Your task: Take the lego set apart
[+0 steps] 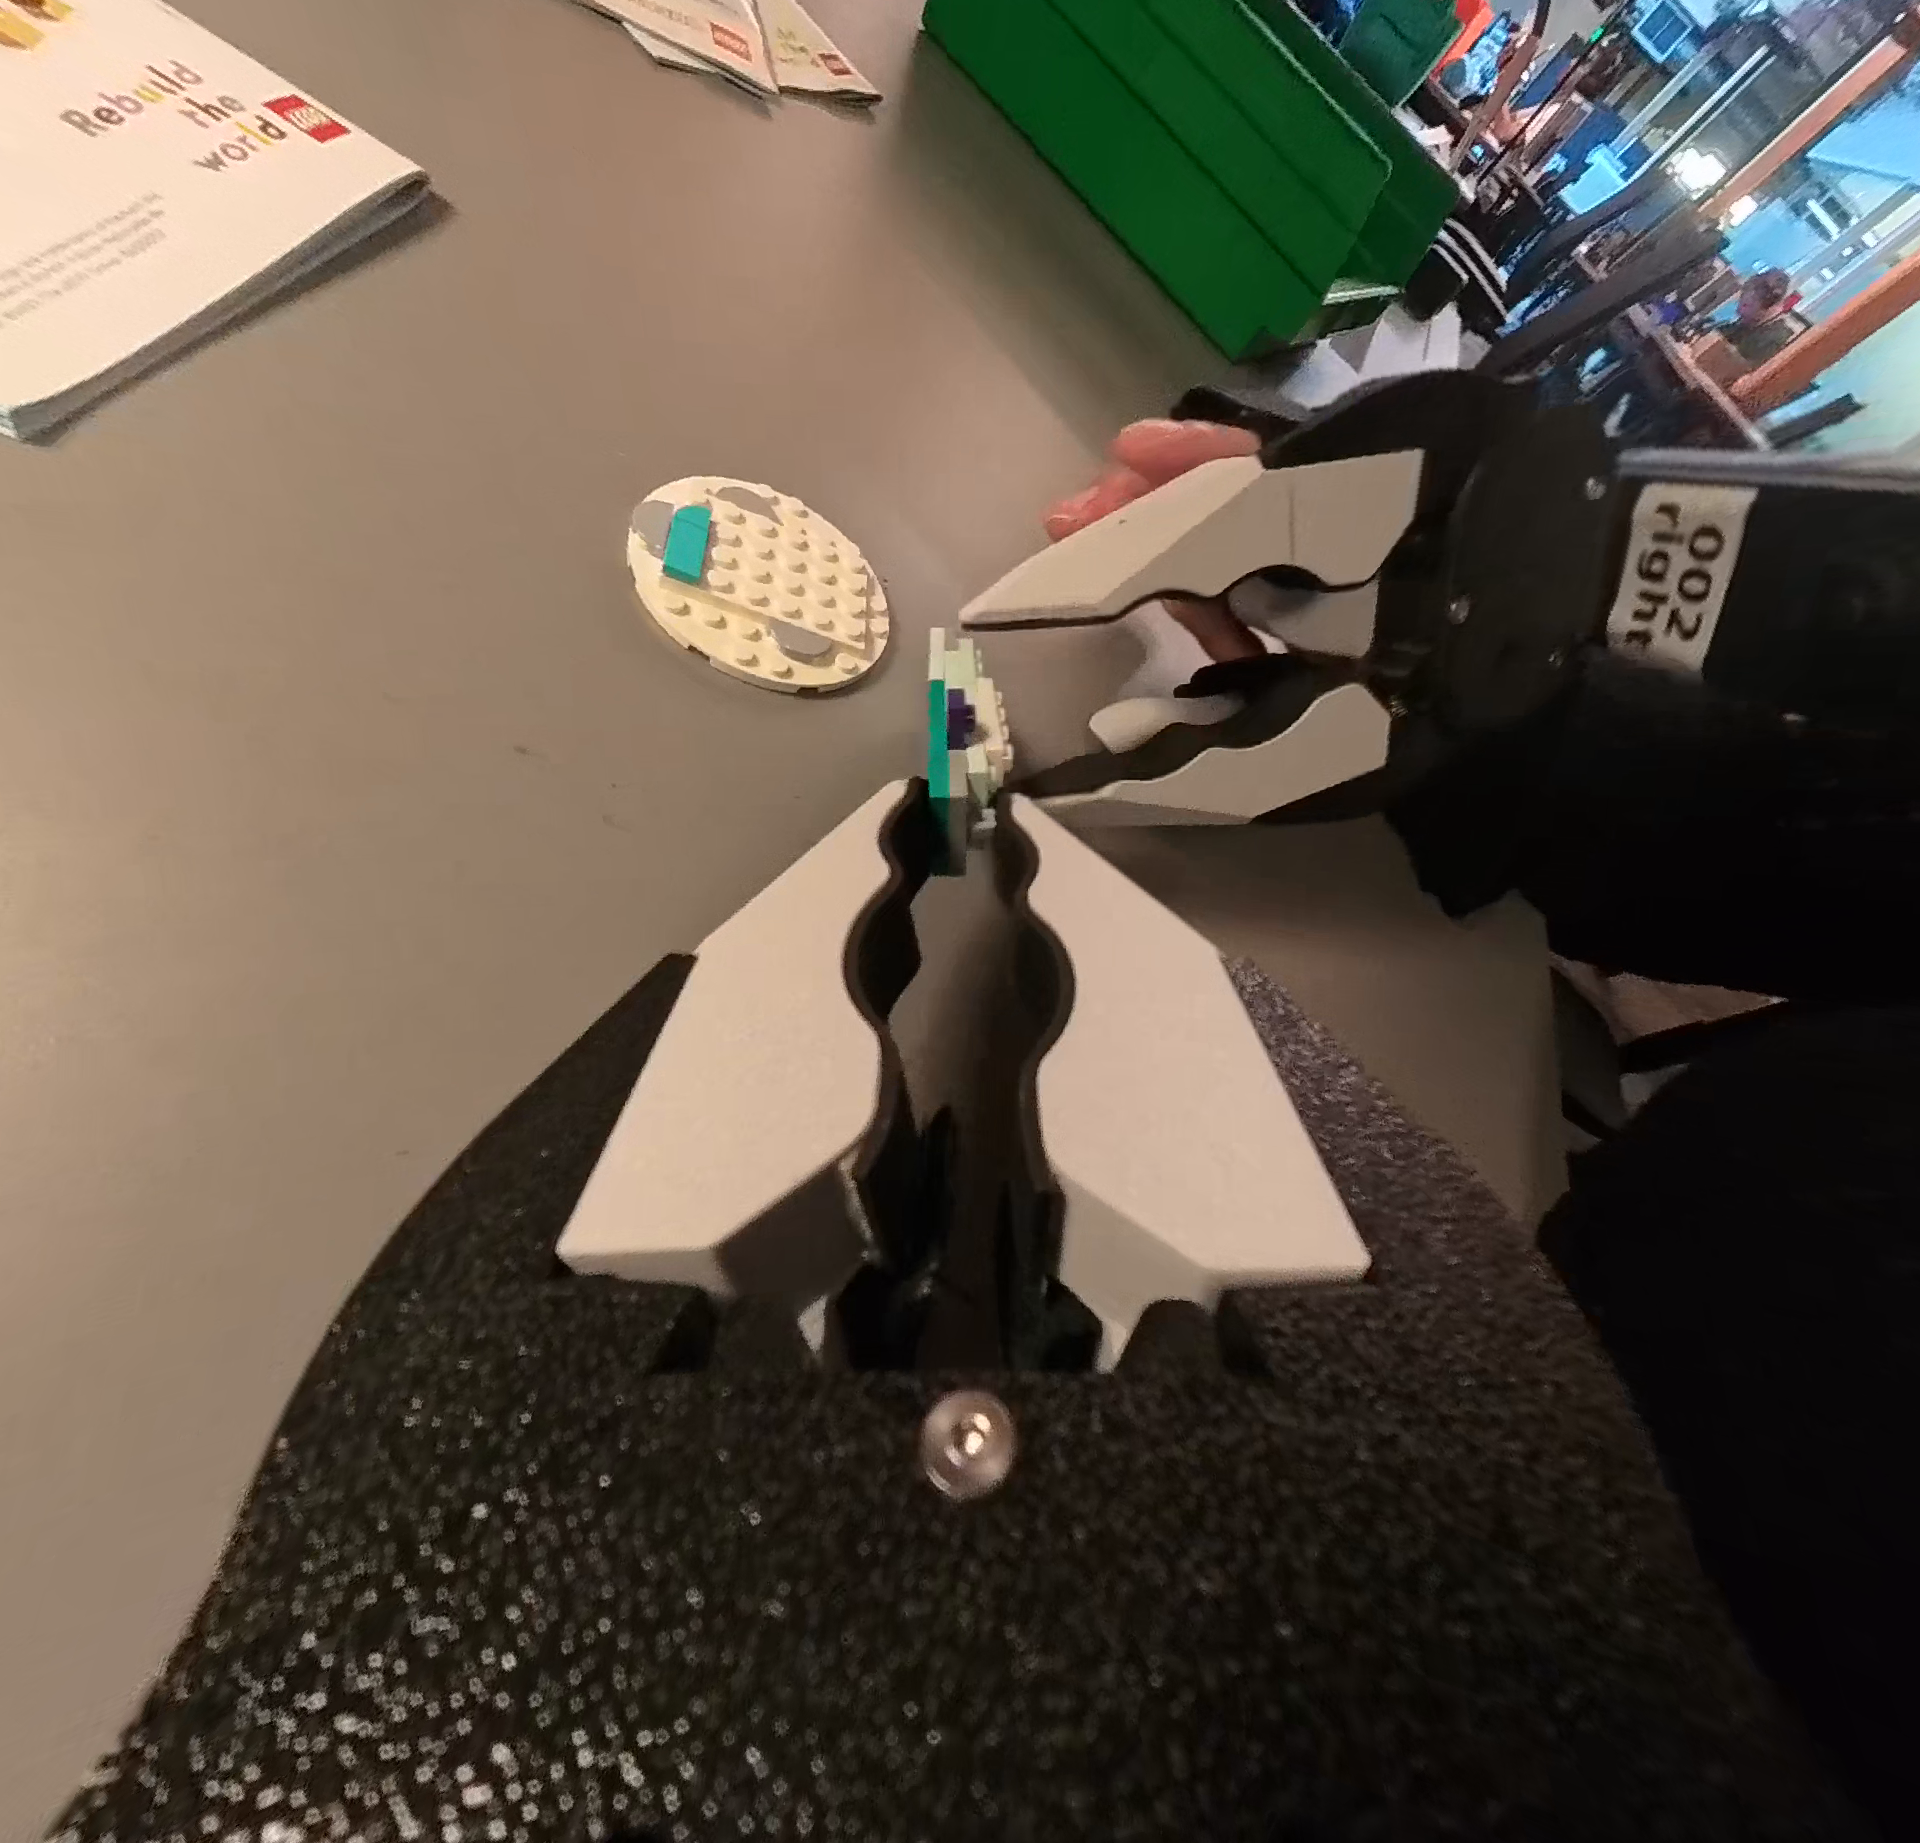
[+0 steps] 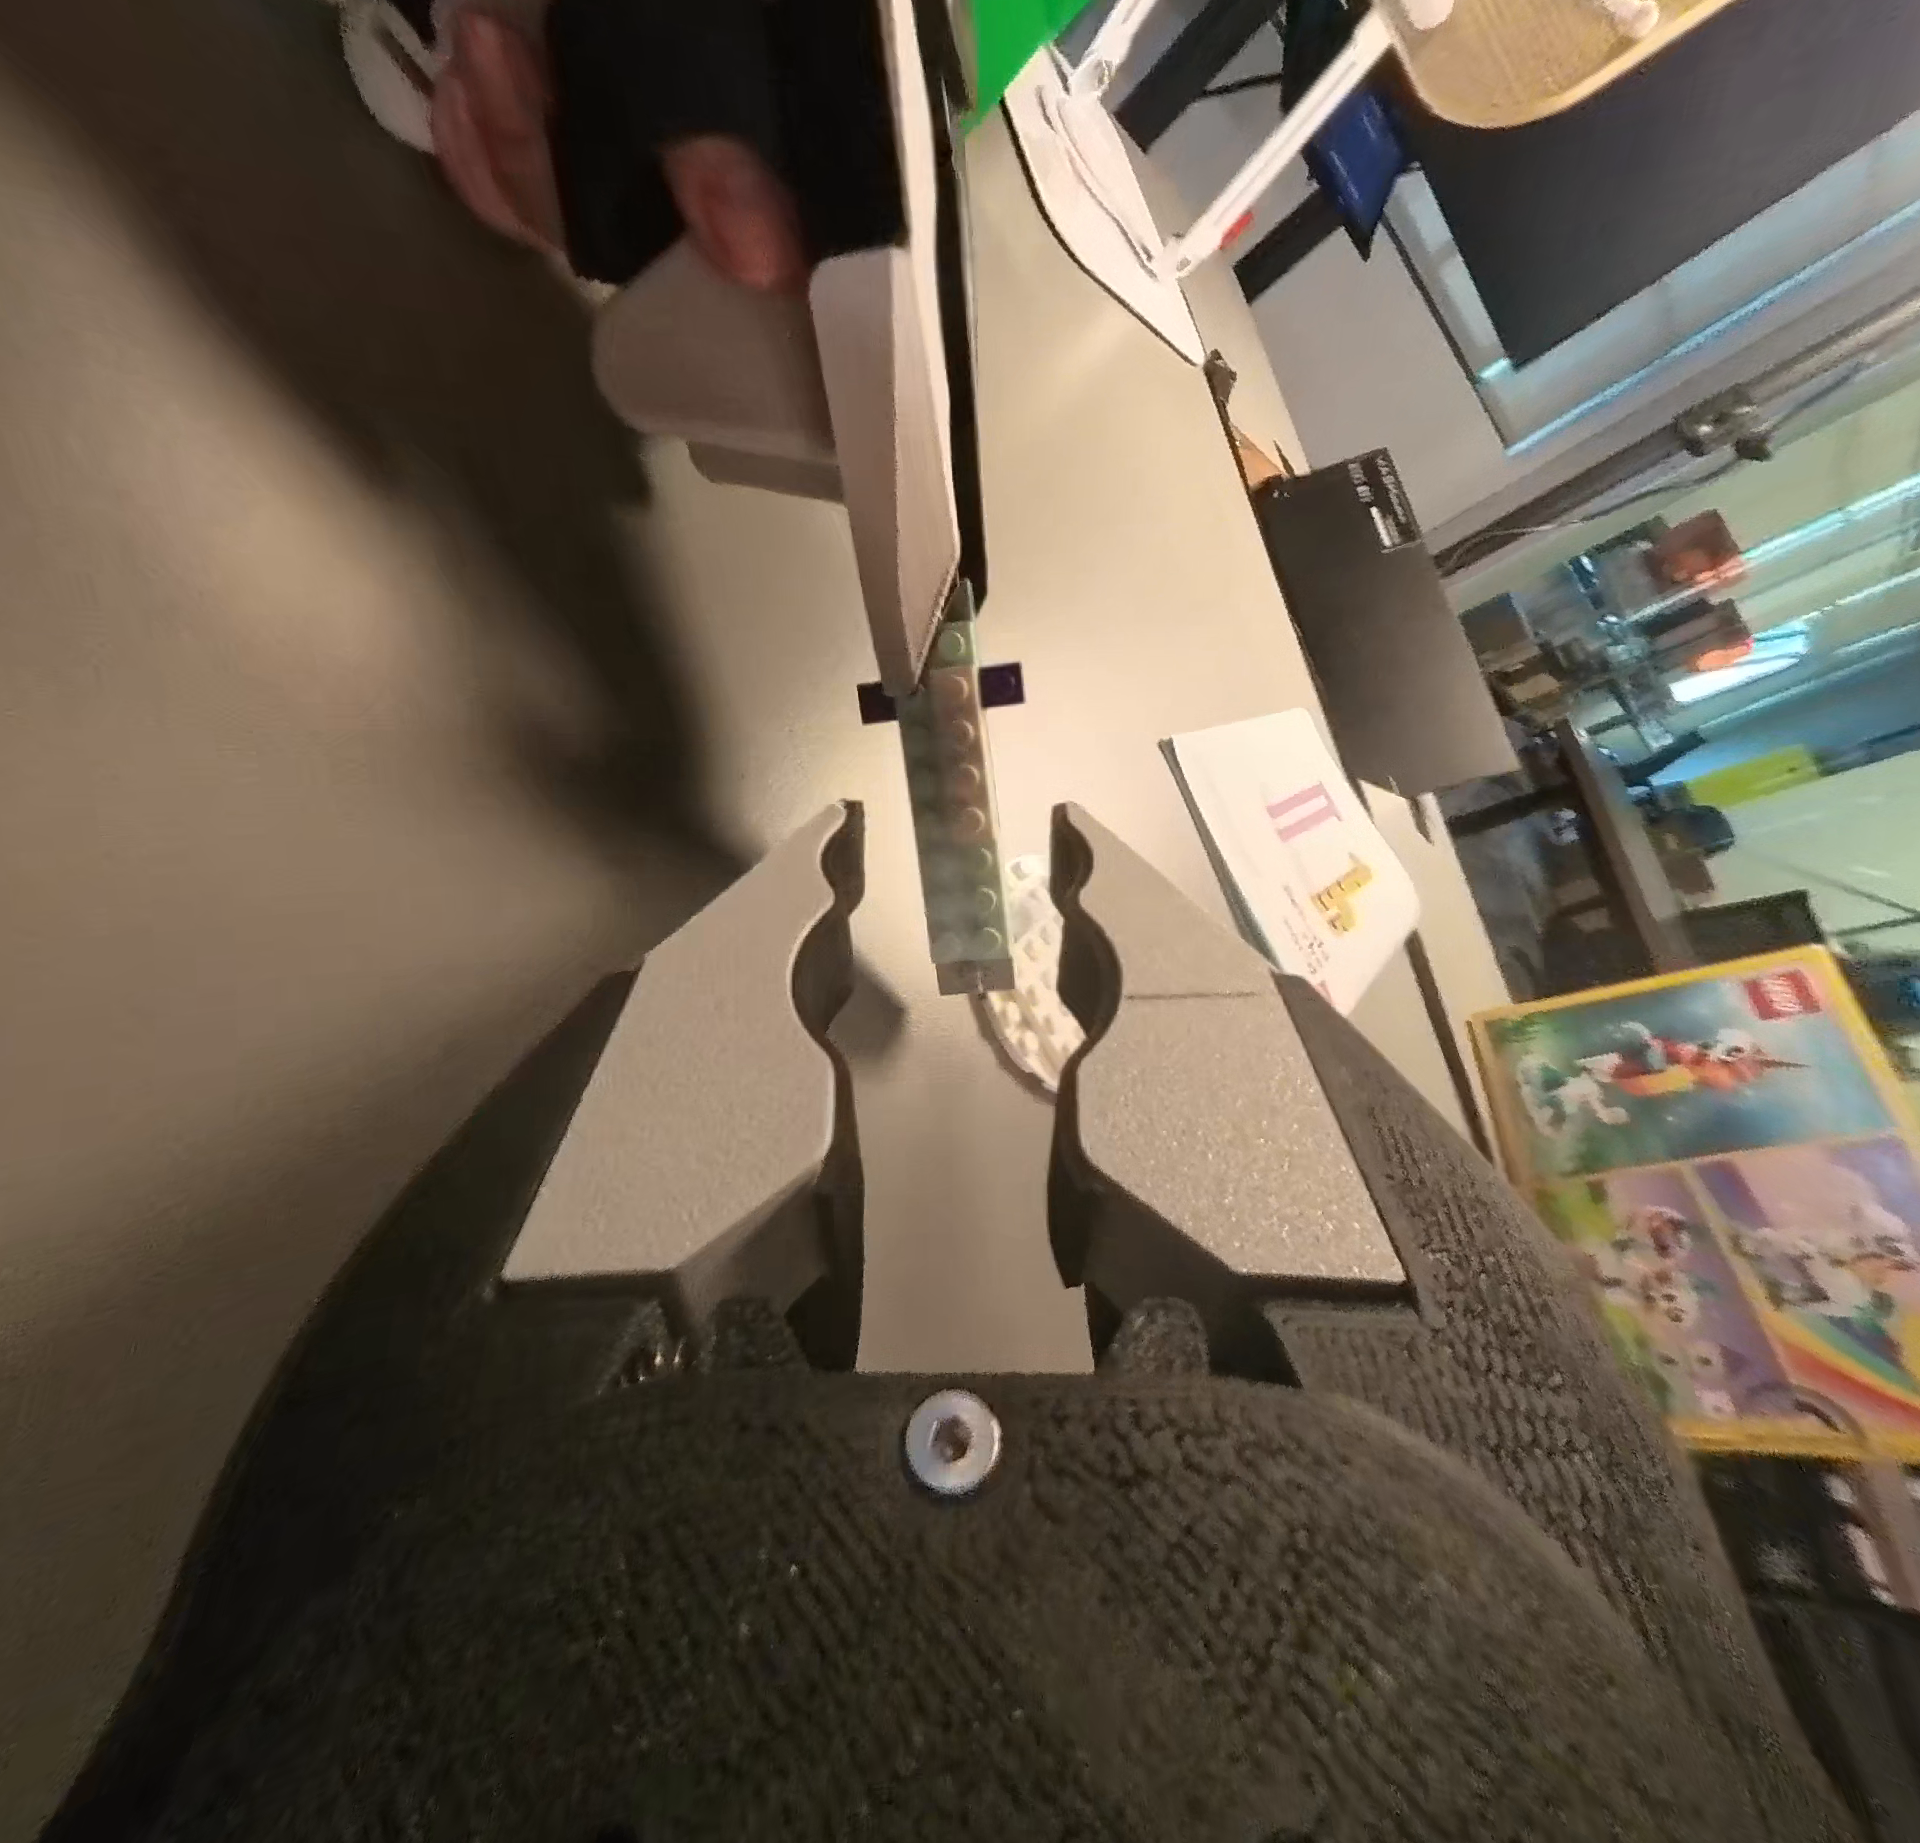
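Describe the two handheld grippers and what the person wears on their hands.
Both the left gripper and the right gripper have light grey wedge-shaped fingers with wavy black inner pads, on speckled black bodies with one silver screw. The right gripper carries a white label. The hand wears a black fingerless glove.

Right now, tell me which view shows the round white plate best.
Left wrist view: the round white plate lies whole on the grey table, studs and teal piece visible. The right wrist view shows only a sliver between the right gripper's fingers.

grey table point(image 1: 416, 858) | booklets point(image 1: 187, 235) top left | green bins point(image 1: 1174, 131) behind | colourful box point(image 2: 1704, 1191) right
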Tool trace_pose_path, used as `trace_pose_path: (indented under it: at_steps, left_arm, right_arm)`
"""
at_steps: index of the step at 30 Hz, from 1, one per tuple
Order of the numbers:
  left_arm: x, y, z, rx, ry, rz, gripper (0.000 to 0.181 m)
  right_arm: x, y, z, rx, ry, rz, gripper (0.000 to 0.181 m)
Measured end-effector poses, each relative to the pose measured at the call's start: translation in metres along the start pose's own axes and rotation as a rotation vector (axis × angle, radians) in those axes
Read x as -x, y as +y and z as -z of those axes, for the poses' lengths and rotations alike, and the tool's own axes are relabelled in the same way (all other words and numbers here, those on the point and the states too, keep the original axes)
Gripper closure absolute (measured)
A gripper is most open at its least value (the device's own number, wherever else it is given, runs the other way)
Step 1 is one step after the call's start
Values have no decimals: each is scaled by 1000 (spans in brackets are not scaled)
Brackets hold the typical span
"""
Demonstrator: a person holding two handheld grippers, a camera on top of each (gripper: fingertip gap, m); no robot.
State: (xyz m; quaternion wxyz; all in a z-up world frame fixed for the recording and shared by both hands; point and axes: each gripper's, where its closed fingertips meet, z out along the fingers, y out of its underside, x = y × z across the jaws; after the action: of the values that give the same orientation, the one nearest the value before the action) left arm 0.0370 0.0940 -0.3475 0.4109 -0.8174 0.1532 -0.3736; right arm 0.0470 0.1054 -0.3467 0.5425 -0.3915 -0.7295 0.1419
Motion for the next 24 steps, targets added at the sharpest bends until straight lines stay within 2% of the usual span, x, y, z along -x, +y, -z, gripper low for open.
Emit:
trace_pose_path:
  at_steps: [1, 3, 7, 14, 20, 24]
  left_arm:
    - [0, 0, 1, -3, 5, 13, 171]
    - [1, -1, 1, -9, 15, 41, 171]
    - [-2, -2, 1, -10, 43, 69, 171]
    - [0, 1, 1, 18, -6, -7, 171]
    - [-7, 6, -1, 49, 3, -46, 171]
    - [-11, 3, 2, 41, 45, -32, 171]
  right_arm:
    - [-2, 2, -1, 19, 17, 22, 147]
    - [-5, 3, -1, 34, 51, 62, 149]
    - [0, -6, -3, 14, 49, 95, 166]
    - [-1, -19, 4, -75, 2, -20, 171]
    - [9, -15, -2, -20, -48, 14, 169]
    - [8, -19, -1, -7, -26, 65, 169]
